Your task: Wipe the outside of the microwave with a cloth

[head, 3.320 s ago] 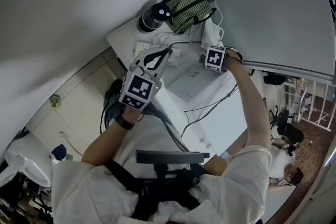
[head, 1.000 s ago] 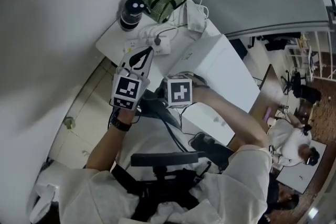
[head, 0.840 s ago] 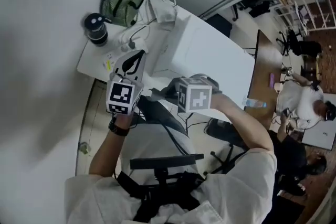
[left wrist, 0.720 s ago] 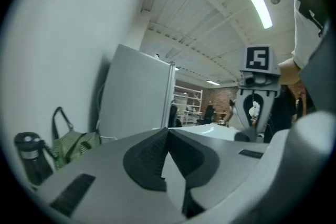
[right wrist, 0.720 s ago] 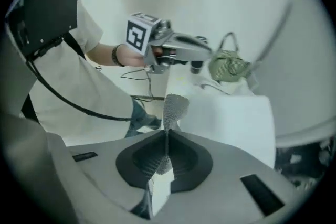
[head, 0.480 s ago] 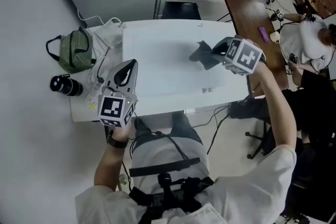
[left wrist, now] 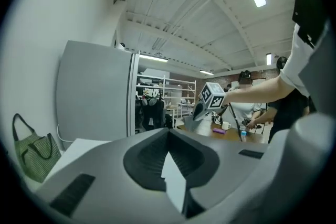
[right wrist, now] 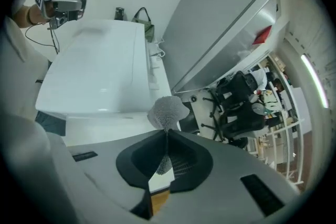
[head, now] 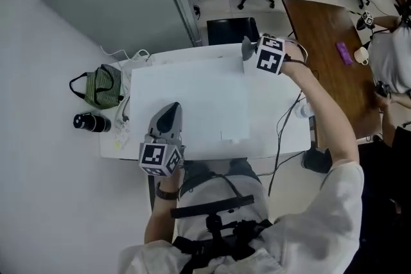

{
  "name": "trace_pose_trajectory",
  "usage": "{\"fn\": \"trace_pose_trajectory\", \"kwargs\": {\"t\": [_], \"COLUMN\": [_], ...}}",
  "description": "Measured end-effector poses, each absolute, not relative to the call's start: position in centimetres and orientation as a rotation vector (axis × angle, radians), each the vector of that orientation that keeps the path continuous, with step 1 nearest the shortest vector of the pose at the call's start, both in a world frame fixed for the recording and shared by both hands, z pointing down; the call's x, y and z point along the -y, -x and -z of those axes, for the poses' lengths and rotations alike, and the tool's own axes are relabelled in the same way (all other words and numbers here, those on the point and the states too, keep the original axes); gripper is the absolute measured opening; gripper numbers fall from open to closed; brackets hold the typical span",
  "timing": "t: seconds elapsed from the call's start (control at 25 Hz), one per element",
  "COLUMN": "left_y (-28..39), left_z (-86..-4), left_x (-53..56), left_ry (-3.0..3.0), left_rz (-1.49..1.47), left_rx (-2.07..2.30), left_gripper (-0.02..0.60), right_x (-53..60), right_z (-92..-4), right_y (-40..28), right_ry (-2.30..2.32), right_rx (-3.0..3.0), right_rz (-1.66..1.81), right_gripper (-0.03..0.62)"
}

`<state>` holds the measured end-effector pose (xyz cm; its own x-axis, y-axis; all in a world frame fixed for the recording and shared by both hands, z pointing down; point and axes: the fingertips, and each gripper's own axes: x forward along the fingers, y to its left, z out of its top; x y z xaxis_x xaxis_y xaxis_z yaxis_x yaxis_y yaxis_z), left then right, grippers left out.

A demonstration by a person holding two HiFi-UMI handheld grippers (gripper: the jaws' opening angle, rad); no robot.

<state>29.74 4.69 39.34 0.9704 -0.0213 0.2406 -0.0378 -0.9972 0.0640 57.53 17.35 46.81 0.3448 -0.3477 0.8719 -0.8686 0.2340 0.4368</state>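
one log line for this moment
task: wipe microwave | right gripper: shut on cloth, at top's far edge | left gripper: shut, empty, over top's near left

white table point(head: 110, 149), microwave point(head: 192, 99), green bag point(head: 103, 87), flask point(head: 91, 122)

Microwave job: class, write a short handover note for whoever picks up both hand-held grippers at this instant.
Left hand-held gripper: jaws together, nothing in them, over the near left part of the microwave top.
Right hand-held gripper: shut on the grey cloth, at the far right edge of the top.
Done: the cloth is gripped and brought to the top panel. Nothing shows which areas have been wiped.
Left: probably the rest of the top, then the sides and front.
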Motion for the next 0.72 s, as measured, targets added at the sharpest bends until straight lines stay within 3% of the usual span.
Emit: {"fn": "trace_pose_trajectory", "kwargs": {"t": [0.2,0.6,0.72], "left_y": [-31.5,-38.4,-40.7], "left_z": [-41.4,-43.9,-44.5], "left_x": [-7.6,-12.3,-13.4], "left_ry": [-3.017,-3.021,-3.022], "left_rz": [-0.448,-0.510,-0.520], "left_rx": [0.149,-0.044,-0.117], "left_gripper": [0.032,0.032,0.032], "right_x": [-21.0,-33.4,-36.1], "right_z": [-51.4,-57.3,-58.8], "right_y": [-51.9,-32.0,-30.4], "right_ry": [-1.154,-0.636,-0.568], "right_rx": [1.431,1.875,1.911], "right_rz": [-0.498,-0.626,-0.699], "right_gripper": [0.015,0.015,0.015]}}
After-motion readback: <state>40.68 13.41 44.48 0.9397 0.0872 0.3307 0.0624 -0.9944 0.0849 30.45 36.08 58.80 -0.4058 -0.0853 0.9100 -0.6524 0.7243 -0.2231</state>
